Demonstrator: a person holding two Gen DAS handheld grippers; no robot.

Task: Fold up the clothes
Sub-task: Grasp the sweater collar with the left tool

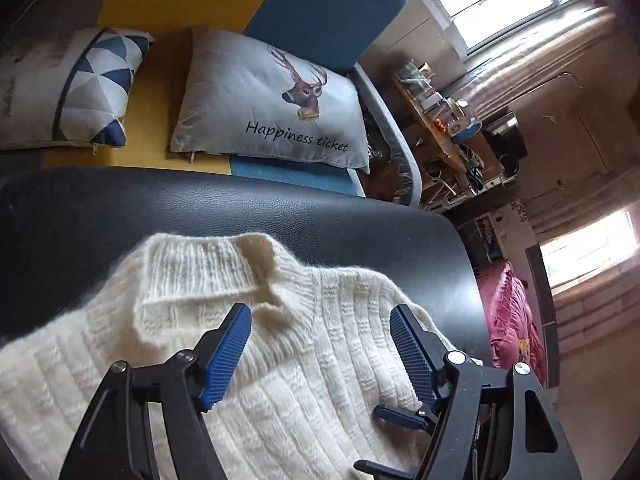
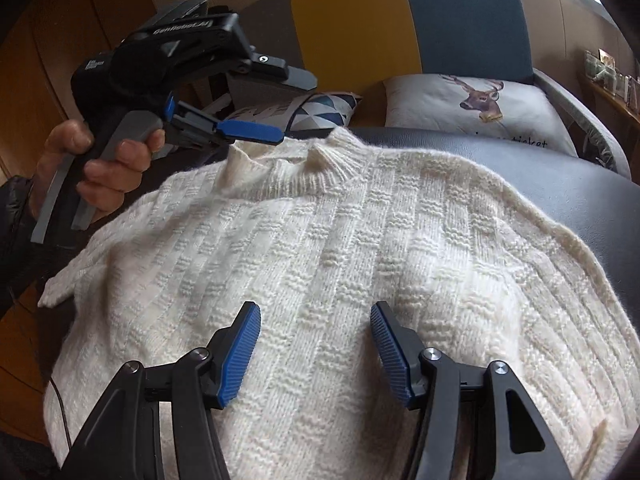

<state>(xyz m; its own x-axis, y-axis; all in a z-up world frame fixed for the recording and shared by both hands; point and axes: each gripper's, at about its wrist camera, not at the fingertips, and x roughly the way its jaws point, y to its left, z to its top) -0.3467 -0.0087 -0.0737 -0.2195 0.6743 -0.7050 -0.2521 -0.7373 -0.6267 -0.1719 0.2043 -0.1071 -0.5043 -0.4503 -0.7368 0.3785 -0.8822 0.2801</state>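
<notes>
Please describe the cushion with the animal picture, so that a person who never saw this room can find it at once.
Look behind the black table where the white sweater lies. The deer cushion leans on the sofa's blue section. Unlike the triangle-pattern cushion, it carries "Happiness ticket."

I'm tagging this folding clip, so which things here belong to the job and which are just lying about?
Job: white knit sweater; left gripper, open above the collar; right gripper, open over the body; black surface beneath.

Lying about: deer cushion; triangle-pattern cushion; cluttered shelf.
</notes>
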